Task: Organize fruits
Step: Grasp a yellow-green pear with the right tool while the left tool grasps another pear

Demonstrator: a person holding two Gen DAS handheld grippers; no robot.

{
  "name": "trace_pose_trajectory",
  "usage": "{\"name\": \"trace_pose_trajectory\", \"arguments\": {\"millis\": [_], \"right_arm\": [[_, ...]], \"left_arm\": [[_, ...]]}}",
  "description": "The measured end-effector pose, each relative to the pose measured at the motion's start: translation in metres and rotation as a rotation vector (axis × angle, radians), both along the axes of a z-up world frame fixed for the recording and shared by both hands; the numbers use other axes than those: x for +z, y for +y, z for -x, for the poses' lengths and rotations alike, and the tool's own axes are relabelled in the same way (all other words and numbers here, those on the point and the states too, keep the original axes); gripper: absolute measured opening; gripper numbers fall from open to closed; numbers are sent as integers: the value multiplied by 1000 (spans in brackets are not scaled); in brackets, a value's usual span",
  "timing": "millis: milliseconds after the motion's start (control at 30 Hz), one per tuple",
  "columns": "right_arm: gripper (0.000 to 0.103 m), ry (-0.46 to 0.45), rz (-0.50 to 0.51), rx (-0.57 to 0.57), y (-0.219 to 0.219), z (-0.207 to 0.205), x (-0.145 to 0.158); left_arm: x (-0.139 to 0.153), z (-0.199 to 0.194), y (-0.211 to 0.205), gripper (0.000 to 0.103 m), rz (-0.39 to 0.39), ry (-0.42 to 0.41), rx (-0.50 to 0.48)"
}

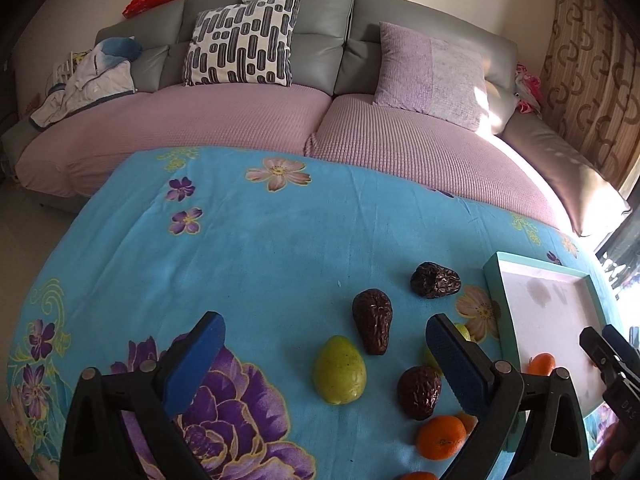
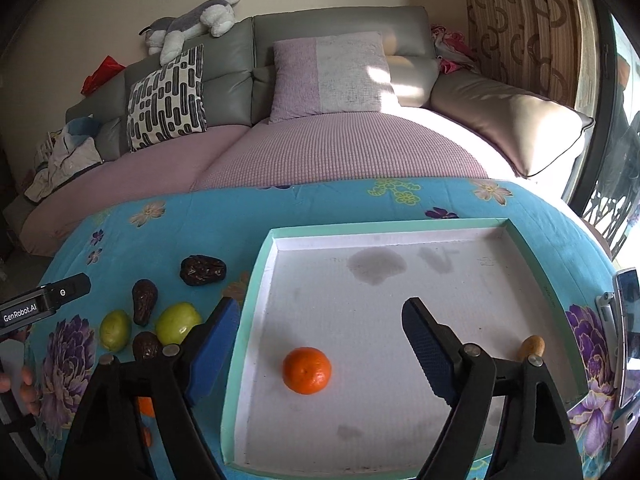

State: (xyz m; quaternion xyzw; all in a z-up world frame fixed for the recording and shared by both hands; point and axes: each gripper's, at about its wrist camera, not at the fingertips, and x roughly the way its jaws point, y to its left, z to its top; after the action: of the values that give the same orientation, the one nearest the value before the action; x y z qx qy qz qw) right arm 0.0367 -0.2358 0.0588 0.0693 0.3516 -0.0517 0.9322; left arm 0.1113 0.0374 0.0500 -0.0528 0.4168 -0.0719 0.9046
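tongs on both sides gape, empty: right tongs point(image 2: 320, 326) over the tray point(image 2: 262, 264), orange point(image 2: 307, 370) at 6 o'clock; left tongs point(image 1: 322, 342) above a lime point(image 1: 339, 370) on the counter point(image 1: 260, 248).

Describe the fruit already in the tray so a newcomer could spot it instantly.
Find the shallow mint-rimmed tray on the blue floral cloth. On its white floor, between the open right gripper fingers, sits one orange tangerine. The green and dark wrinkled fruits all lie outside, left of the tray.
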Motion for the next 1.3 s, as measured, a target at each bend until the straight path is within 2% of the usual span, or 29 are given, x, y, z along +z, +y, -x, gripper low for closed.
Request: {"name": "trace_pose_trajectory", "arguments": {"millis": [33,100,267,300,467,800,1033,1167,1300], "right_arm": [[79,1,-3,17,7,-3,-1],[67,4,-22,49,19,-9,-3],[59,30,-55,109,42,-25,-12],[53,37,-56,118,46,-27,-14],[45,67,-66,157,63,-37,-24],[44,92,-48,171,73,-42,-31],[44,103,-56,180,76,-44,-34],[44,112,-65,205,84,-48,-38],[44,119,-89,221,91,-52,-43]], "left_arm": [[-2,0,2,97,2,7,-4],[-6,0,3,90,4,24,-14],[-18,0,2,80,22,68,-47],[-22,0,1,77,22,78,-52],[-37,-2,-1,63,47,130,-80],[-57,-8,-7,43,93,191,-119],[-58,-10,-5,42,116,190,-110],[-49,-9,7,42,75,155,-63],[-46,-10,21,42,83,145,-19]]}}
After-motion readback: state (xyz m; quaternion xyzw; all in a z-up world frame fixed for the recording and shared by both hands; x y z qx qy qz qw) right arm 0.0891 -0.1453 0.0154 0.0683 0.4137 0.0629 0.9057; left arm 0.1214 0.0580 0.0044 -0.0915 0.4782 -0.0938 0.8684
